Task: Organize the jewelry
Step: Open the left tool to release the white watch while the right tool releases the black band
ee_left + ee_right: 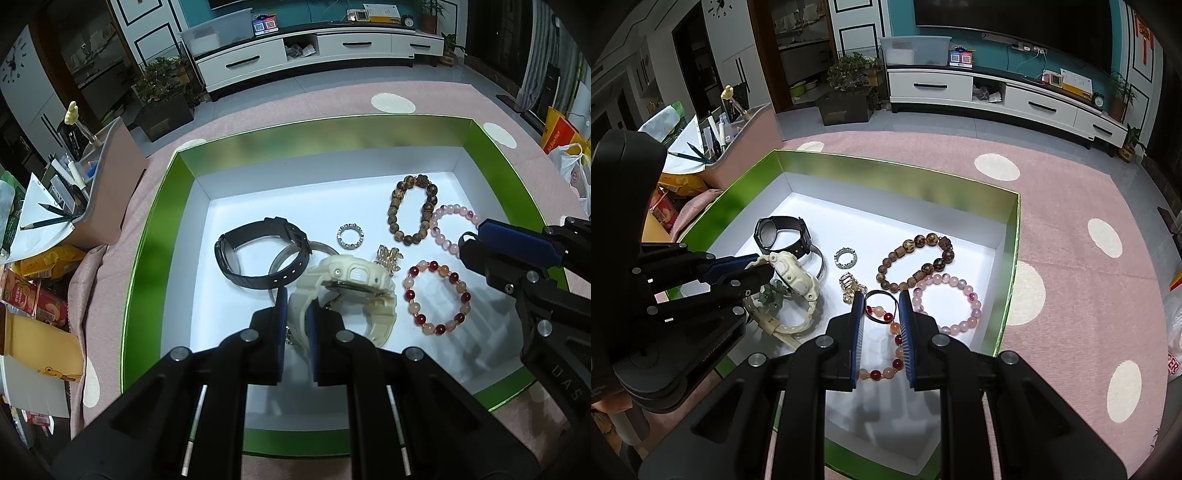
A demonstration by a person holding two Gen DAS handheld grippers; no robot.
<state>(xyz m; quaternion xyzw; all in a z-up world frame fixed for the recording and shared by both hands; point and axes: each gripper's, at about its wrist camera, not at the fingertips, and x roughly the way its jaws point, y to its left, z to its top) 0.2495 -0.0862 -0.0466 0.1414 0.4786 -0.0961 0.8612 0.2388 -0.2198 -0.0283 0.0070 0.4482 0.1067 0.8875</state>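
Centre of both views: green-walled box with a white floor, sitting on a pink rug with pale dots; all jewelry lies inside it.

Left gripper at lower centre of the left wrist view; its blue pads are clamped on the strap of the cream watch; in the right wrist view the same gripper enters from the left edge, tips on the cream watch; watch body tilted, strap loop resting on the box floor.

Right gripper at lower centre of its own view; jaws parted, a thin black ring caught between the tips; whether the pads press on it, I cannot tell; in the left wrist view it comes in from the right edge with the same black loop at its tip.

Red-and-peach bead bracelet lies directly under the right gripper, partly hidden by the fingers; seen whole in the left view.

Other items: black watch left of centre, overlapping a silver bangle; small metal ring alone mid-floor; gold trinket just beside the cream watch; brown bead bracelet at upper right, touching the pink bead bracelet.
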